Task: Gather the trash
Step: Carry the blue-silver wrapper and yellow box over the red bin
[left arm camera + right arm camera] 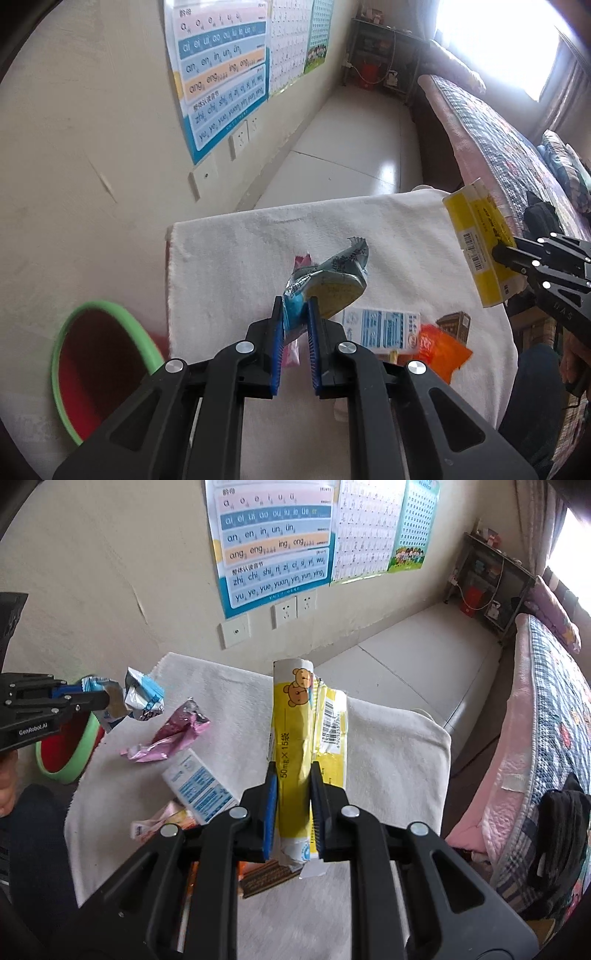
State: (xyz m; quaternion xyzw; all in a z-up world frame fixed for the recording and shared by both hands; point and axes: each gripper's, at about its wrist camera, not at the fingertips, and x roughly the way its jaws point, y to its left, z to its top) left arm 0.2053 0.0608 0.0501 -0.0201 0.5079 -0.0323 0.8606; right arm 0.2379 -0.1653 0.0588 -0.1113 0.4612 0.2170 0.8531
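Left wrist view shows a crumpled blue wrapper [325,280] pinched in the left gripper [295,314] fingers above the towel-covered counter [229,251], while the right gripper [293,790] fingers clamp a flattened yellow box [295,738] beside a green-rimmed red bin [96,369].

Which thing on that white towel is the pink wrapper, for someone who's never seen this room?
Find the white towel spread below the wall posters. Near its left side, by the red bin with the green rim, lies the pink wrapper. It is crumpled, shiny foil, unlike the flat blue-and-white carton just beside it.
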